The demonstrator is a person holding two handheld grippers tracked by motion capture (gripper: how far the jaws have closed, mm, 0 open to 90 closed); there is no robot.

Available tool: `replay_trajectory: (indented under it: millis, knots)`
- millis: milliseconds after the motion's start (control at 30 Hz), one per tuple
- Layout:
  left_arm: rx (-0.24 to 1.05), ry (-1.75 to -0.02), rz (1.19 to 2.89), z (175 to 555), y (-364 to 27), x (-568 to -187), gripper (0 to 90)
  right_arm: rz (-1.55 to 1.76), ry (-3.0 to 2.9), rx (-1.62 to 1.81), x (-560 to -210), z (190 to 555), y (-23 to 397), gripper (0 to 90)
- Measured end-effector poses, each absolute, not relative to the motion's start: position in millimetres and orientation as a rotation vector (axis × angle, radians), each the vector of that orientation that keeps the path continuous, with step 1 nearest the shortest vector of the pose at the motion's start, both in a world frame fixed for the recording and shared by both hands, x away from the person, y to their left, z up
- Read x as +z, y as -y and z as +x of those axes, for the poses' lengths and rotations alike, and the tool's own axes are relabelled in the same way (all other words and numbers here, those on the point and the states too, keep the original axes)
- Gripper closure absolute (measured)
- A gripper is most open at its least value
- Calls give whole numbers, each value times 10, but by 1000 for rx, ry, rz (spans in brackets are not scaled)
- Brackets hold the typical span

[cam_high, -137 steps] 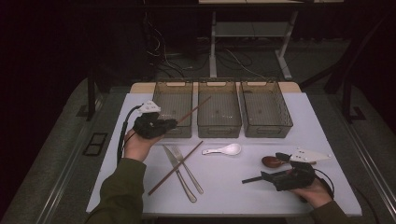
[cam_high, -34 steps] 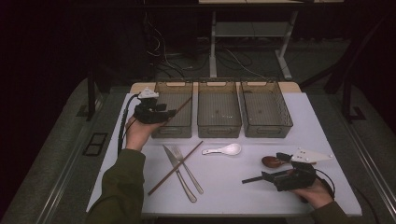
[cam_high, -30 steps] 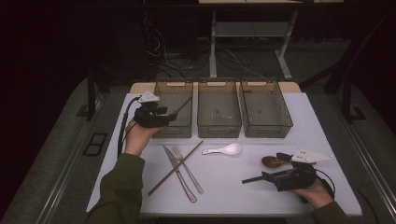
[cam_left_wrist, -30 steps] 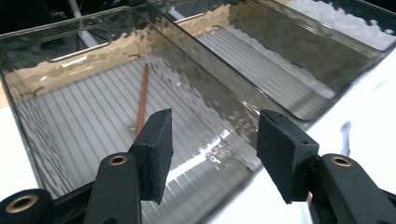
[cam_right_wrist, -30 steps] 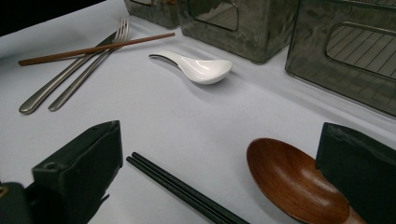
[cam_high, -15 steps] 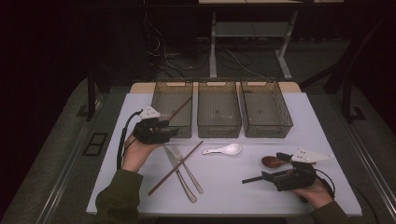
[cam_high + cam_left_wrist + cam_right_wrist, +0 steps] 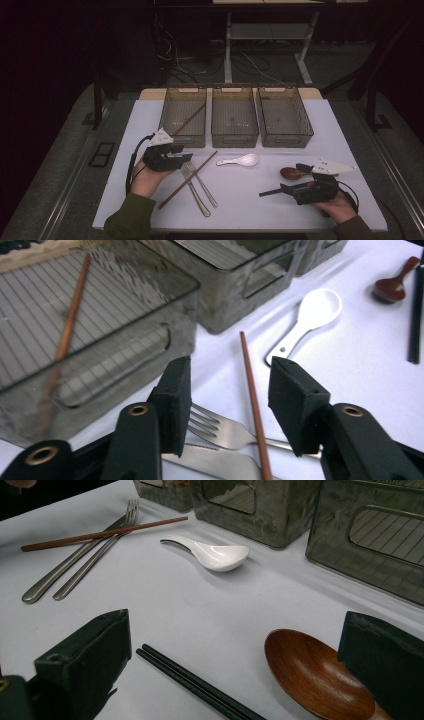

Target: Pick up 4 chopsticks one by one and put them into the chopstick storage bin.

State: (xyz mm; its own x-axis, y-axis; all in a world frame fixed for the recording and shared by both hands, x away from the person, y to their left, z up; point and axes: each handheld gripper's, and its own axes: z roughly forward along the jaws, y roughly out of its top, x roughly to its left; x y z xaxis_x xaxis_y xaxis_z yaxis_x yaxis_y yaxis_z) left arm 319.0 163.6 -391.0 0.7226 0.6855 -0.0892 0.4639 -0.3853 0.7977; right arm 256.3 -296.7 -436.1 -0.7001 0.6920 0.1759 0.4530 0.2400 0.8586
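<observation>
The left gripper [image 7: 181, 159] is low over the table [image 7: 150, 112] now, just in front of the left bin [image 7: 183, 116], its jaws standing apart and just narrowing, with nothing pinched yet. In the left gripper view the brown chopstick [image 7: 252, 400] runs up between the two pads [image 7: 176, 400], lying across the fork [image 7: 220, 430] and the knife [image 7: 215, 462], and neither pad presses on it. A second brown chopstick [image 7: 190, 119] leans inside that left bin. The white spoon [image 7: 240, 161] sits just beyond, in front of the middle bin [image 7: 234, 115].

Over on the right, the right gripper [image 7: 272, 191] rests on the table in the person's hand, jaws wide apart and empty. Between them in the right gripper view lie a pair of black chopsticks [image 7: 195, 682] and the bowl of a wooden spoon [image 7: 315, 675], the spoon close against the right-hand jaw. The right bin [image 7: 284, 116] stands behind.
</observation>
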Motion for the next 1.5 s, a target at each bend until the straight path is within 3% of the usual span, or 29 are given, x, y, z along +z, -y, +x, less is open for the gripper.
replay_trajectory:
  millis: [867,1500]
  knots:
    - [208,-852,2170,2977,-1512,-4262,780,1085,-2294,1430,-4374,2567,2980,6]
    - [196,-871,2222,3031,-1456,-4374,809,1083,-2294,1427,-4375,2568,2975,6]
